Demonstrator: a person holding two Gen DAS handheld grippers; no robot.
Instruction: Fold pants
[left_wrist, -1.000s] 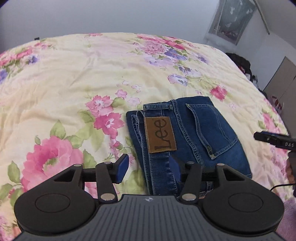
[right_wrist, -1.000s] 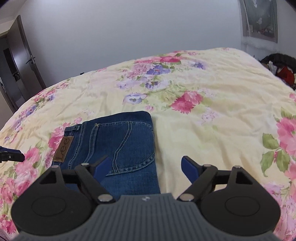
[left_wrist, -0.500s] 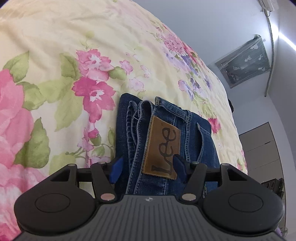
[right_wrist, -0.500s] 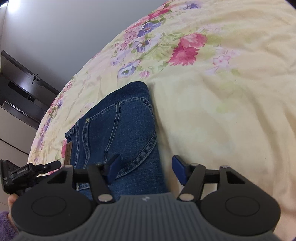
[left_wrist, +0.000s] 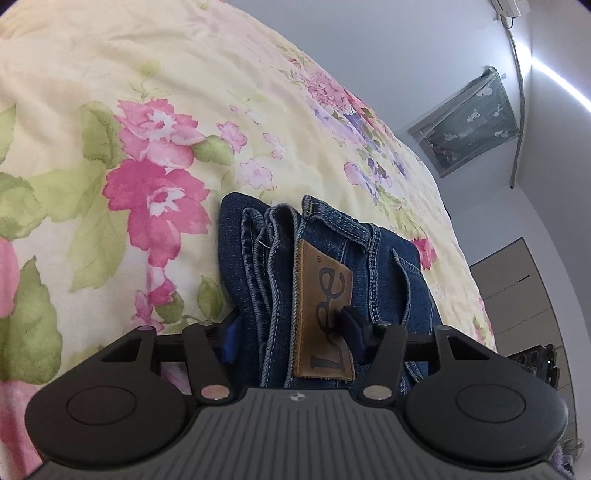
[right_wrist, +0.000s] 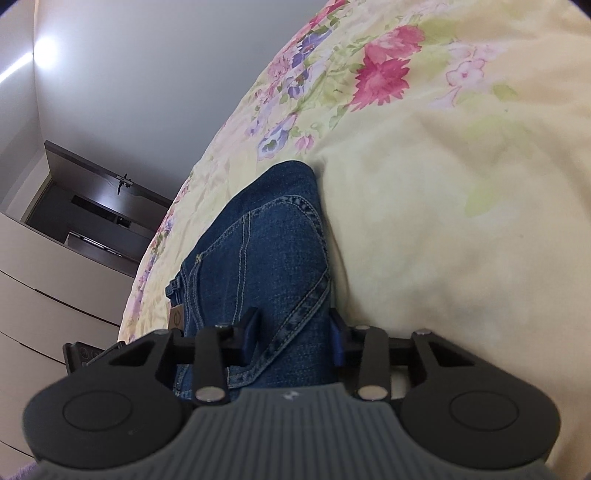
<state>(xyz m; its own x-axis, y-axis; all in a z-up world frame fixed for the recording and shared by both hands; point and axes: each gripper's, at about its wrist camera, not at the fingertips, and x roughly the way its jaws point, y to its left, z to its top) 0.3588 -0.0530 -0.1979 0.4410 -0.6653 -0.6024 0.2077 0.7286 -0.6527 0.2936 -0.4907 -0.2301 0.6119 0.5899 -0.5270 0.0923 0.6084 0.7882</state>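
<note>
Both grippers dropped onto folded blue denim jeans (left_wrist: 325, 280); we clamp left gripper (left_wrist: 291, 332) and right gripper (right_wrist: 293, 332) on bundle edges; folding looks complete.

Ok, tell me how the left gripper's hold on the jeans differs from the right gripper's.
The left gripper straddles the waistband end, across the Lee patch and stacked edges; the right gripper straddles the smooth folded end by the back pocket. Both close around the folded jeans on the bedspread.
</note>
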